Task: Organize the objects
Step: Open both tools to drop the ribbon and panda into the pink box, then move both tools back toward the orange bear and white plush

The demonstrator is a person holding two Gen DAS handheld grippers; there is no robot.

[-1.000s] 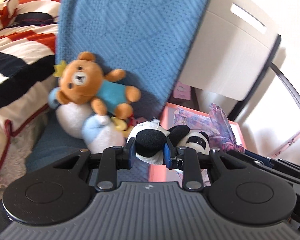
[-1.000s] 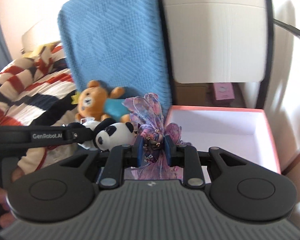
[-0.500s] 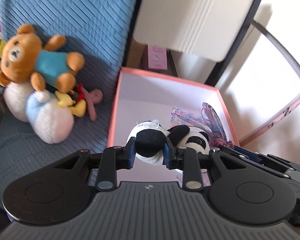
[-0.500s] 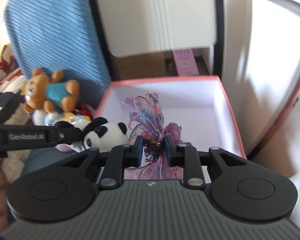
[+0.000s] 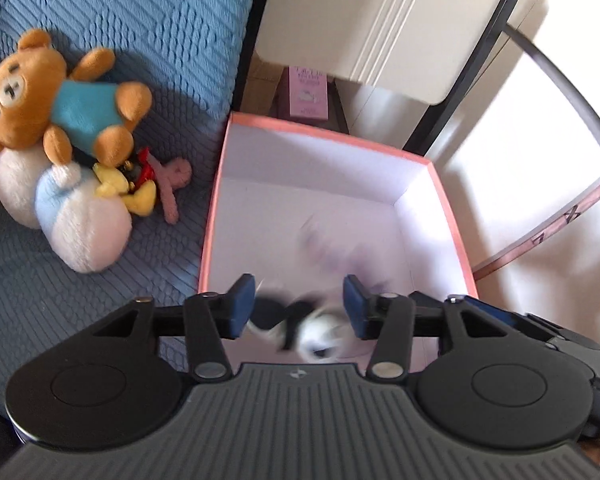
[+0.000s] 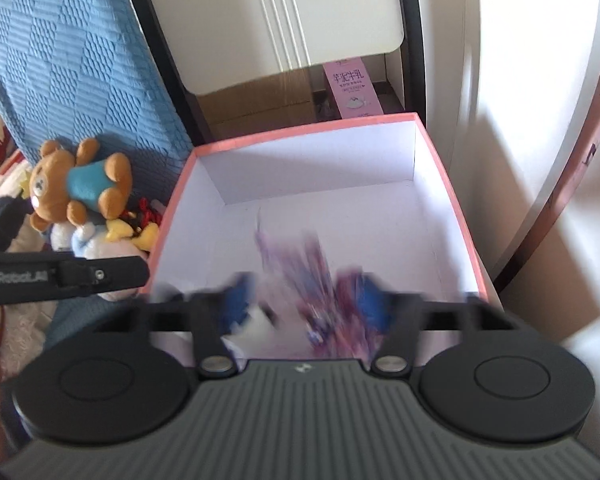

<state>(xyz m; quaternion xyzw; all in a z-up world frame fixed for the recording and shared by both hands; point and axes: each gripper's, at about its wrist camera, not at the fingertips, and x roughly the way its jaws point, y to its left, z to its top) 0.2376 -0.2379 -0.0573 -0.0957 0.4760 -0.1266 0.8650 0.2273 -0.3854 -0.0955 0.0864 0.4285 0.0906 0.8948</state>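
Dropping step: left gripper [image 5: 298, 312] and right gripper [image 6: 302, 298] spread wide, panda plush [image 5: 304, 330] and ribbon bow [image 6: 312, 280] falling between fingers into pink box [image 6: 456, 208]. Next: fetching teddy bear [image 5: 60, 96] off leftward.

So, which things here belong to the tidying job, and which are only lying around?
Job: black-and-white panda plush, blurred purple ribbon bow, pink-rimmed white box, brown bear plush in a blue shirt, white-and-blue plush.

Lying about: pink carton, blue textured cushion.

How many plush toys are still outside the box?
4 visible: bear on top, white-blue plush under it, yellow toy and pink doll beside them, all on the blue cushion. Others may be hidden beneath.
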